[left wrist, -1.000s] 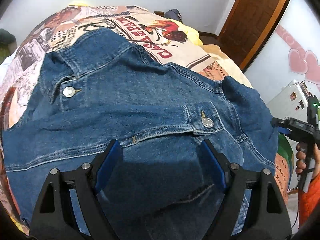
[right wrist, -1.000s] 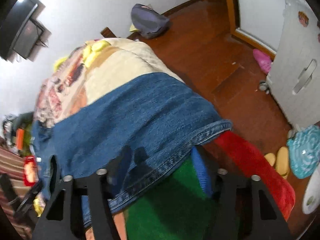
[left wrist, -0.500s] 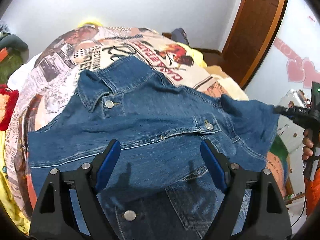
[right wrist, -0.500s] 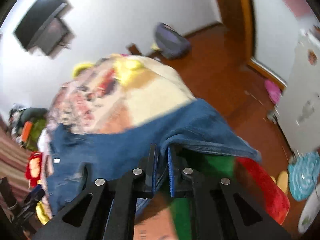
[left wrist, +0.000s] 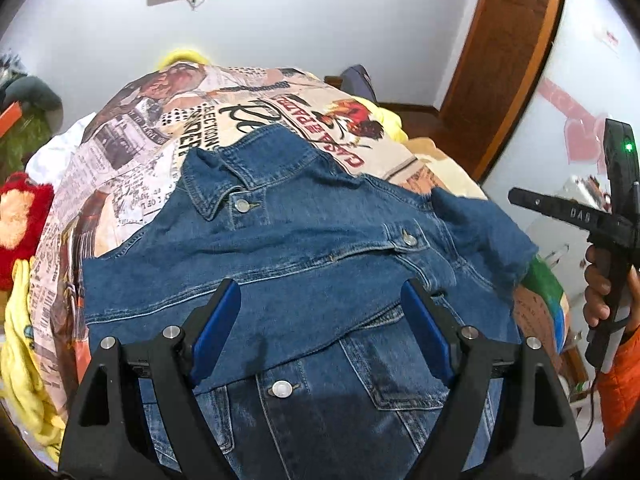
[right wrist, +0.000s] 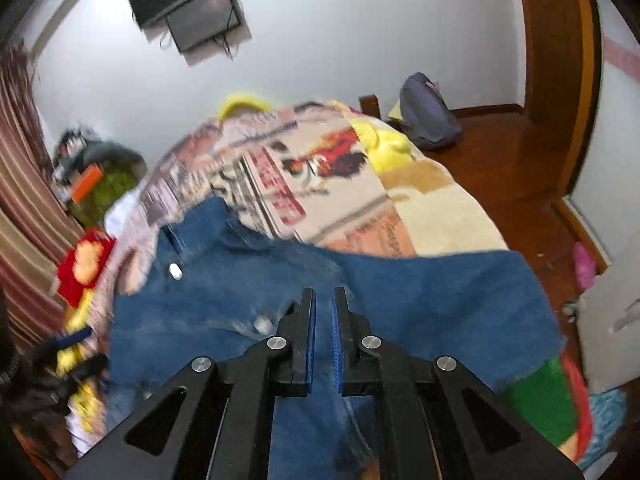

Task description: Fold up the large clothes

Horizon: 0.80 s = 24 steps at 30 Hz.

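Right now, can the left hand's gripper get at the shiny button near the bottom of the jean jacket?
Probably yes: the left gripper hangs open above the denim jacket, and the button lies uncovered between its jaws.

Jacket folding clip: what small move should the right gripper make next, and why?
Probably open the right gripper and lower it onto the frayed edge of the sleeve. Its jaws are shut with nothing visibly pinched, while the sleeve lies spread toward the edge of the bed, not yet folded onto the denim jacket. The left gripper hovers open.
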Tool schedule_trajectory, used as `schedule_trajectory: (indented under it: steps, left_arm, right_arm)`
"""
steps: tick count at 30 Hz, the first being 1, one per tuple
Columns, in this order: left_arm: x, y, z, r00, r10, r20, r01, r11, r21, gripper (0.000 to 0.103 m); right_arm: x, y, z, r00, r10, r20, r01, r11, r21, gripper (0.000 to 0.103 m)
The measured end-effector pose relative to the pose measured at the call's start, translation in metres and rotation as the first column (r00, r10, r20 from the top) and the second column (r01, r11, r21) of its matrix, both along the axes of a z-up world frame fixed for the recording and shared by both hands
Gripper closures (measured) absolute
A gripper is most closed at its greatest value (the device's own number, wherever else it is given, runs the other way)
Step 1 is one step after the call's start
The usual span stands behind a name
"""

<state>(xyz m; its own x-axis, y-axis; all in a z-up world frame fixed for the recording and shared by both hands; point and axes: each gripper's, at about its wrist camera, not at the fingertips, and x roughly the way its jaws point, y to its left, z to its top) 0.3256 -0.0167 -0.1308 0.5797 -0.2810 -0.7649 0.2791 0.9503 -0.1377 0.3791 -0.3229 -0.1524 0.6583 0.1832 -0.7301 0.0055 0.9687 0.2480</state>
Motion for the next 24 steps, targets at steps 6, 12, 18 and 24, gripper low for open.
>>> schedule_trajectory:
  steps: [6,12,18,24]
  left_arm:
    - [0.010,-0.059,-0.001,0.993,-0.116,-0.026,0.116,0.993,0.022,0.021]
    - [0.027,-0.150,-0.015,0.953,-0.279,-0.116,0.278,0.960,-0.027,0.021]
    - [0.029,-0.247,-0.040,0.883,-0.424,-0.204,0.429,0.903,-0.021,0.021]
    - [0.021,-0.317,-0.072,0.834,-0.497,-0.240,0.523,0.851,0.056,0.029]
  right_arm:
    - [-0.037,-0.044,-0.012,0.998,-0.060,-0.032,0.055,0.990,-0.131,0.099]
    - [-0.072,-0.110,-0.026,0.978,-0.196,-0.072,0.183,0.972,-0.149,0.099]
    - [-0.099,-0.164,-0.054,0.938,-0.304,-0.166,0.297,0.953,-0.066,0.099]
    - [-0.120,-0.188,-0.083,0.904,-0.362,-0.227,0.375,0.927,0.012,0.099]
